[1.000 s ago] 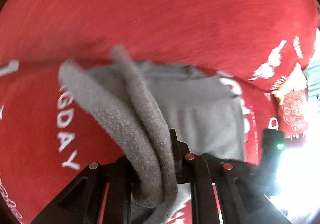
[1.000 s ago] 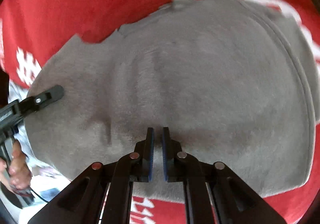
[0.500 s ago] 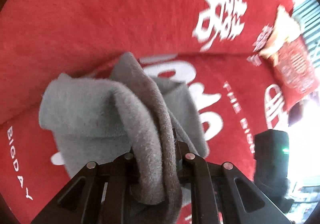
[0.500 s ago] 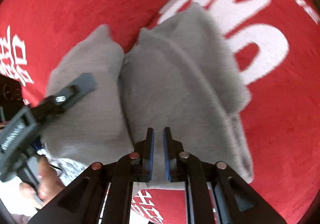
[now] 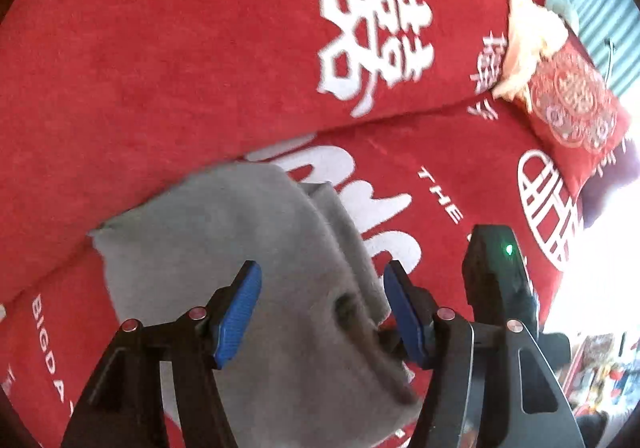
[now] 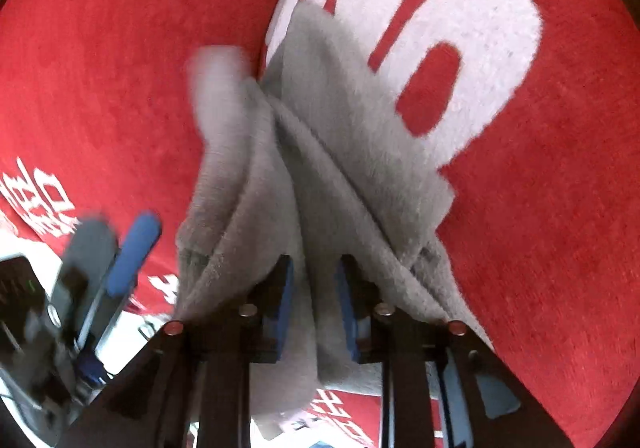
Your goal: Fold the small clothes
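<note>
Red plush cloth (image 5: 168,59) with white lettering and large white characters covers the whole surface, which looks like a sofa or bed; a crease runs across it where one red panel meets another. At the far right of the left wrist view a red patterned cushion (image 5: 576,103) lies on the cloth, with a pale crumpled thing (image 5: 528,43) just beside it.

On this cloth lies a grey fleece garment (image 5: 224,248), folded over on itself into a thick bundle with several layers showing along one side. It covers part of a big white letter.

From its own camera, the left hand-held gripper (image 5: 320,308) stands over the near part of the garment, pointing steeply down. Its jaws have just been opening and now stand wide apart. The grey cloth lies beneath and between the blue pads (image 5: 238,312), but neither pad presses on it, so the garment is released on this side.

The right hand-held gripper (image 6: 314,304) sits low at the garment's near edge (image 6: 304,175). Its jaws have also just been opening. A thick fold of grey cloth runs between its blue pads (image 6: 282,300); whether they still pinch it I cannot tell. Grey cloth drapes over both of its black fingers. In this view the left hand-held gripper appears blurred at the lower left, clear of the garment.
</note>
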The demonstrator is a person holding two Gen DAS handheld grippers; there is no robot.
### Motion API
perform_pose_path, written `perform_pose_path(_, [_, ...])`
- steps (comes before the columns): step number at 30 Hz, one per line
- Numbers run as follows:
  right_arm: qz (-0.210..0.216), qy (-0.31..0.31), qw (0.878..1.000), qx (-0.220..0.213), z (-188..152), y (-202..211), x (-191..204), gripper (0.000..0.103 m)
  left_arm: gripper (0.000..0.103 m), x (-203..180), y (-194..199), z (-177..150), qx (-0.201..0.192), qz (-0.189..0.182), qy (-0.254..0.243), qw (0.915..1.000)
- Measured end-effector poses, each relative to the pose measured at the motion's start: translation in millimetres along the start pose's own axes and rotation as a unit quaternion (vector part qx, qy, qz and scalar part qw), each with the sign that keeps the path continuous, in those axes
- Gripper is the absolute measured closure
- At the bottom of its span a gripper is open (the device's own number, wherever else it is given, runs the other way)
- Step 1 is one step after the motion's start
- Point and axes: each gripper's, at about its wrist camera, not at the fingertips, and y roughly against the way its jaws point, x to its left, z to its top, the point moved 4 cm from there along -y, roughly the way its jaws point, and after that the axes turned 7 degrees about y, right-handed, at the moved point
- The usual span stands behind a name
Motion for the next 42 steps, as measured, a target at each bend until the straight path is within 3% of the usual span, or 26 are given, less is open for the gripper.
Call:
perform_pose_path(1, [0.014, -0.012, 1.000, -0.006, 5, -2, -3, 0.057, 0.038, 8, 2, 0, -0.002, 0.003, 0.012, 0.9999])
perform_pose_path(4, [0.065, -0.047, 0.997, -0.020, 14, 8, -9, 0.042, 0.038, 55, 12, -7, -0.002, 0.049, 0.053, 0.9974])
perform_pose_path(7, [0.105, -0.072, 0.991, -0.029, 22, 11, -13, 0.032, 0.038, 99, 12, -18, 0.004, 0.087, 0.086, 0.9925])
perform_pose_path(10, [0.130, -0.077, 0.988, -0.022, 47, 5, -6, 0.030, 0.038, 143, 9, -33, 0.007, 0.114, 0.134, 0.9844])
perform_pose_path(12, [0.112, -0.056, 0.992, -0.003, 51, -3, -1, 0.029, 0.038, 158, 4, -41, 0.013, 0.122, 0.153, 0.9806])
perform_pose_path(14, [0.052, -0.018, 0.998, 0.028, 51, -17, 7, 0.032, 0.038, 166, -3, -46, 0.023, 0.124, 0.170, 0.9775])
perform_pose_path(15, [0.027, 0.001, 0.999, 0.036, 50, -19, 10, 0.052, 0.038, 169, -5, -49, 0.025, 0.123, 0.178, 0.9760])
perform_pose_path(16, [-0.021, 0.043, 0.998, 0.047, 50, -22, 19, 0.084, 0.038, 169, -6, -50, 0.026, 0.122, 0.183, 0.9753])
perform_pose_path(18, [-0.061, 0.101, 0.992, 0.041, 49, -19, 34, 0.084, 0.038, 164, -6, -52, 0.024, 0.118, 0.185, 0.9753])
perform_pose_path(19, [-0.067, 0.142, 0.987, 0.028, 46, -9, 49, 0.085, 0.038, 162, -6, -52, 0.021, 0.115, 0.183, 0.9761])
perform_pose_path(22, [-0.081, 0.189, 0.979, 0.004, 42, 12, 61, 0.085, 0.038, 149, -6, -51, 0.017, 0.112, 0.158, 0.9808])
perform_pose_path(25, [-0.129, 0.185, 0.974, 0.000, 45, 19, 46, 0.085, 0.038, 146, -17, -57, 0.030, 0.117, 0.147, 0.9818])
perform_pose_path(27, [-0.155, 0.166, 0.974, 0.021, 44, 10, 25, 0.083, 0.038, 147, -28, -62, 0.040, 0.109, 0.153, 0.9815])
perform_pose_path(29, [-0.147, 0.142, 0.978, 0.029, 46, 8, 11, 0.079, 0.028, 148, -30, -63, 0.038, 0.115, 0.157, 0.9801])
perform_pose_path(30, [-0.143, 0.136, 0.980, 0.027, 50, 8, 6, 0.075, 0.027, 151, -29, -64, 0.037, 0.120, 0.159, 0.9792])
perform_pose_path(36, [-0.213, 0.168, 0.962, 0.009, 41, 33, 18, 0.067, 0.027, 153, -9, -66, 0.054, 0.117, 0.155, 0.9794])
perform_pose_path(40, [-0.218, 0.195, 0.956, -0.010, 26, 62, 31, 0.068, 0.027, 147, 10, -73, 0.063, 0.110, 0.141, 0.9819])
perform_pose_path(41, [-0.212, 0.211, 0.954, -0.004, 17, 64, 38, 0.070, 0.027, 145, 13, -75, 0.065, 0.106, 0.141, 0.9822])
perform_pose_path(42, [-0.208, 0.224, 0.952, 0.003, 10, 64, 42, 0.079, 0.027, 141, 14, -80, 0.071, 0.100, 0.139, 0.9827])
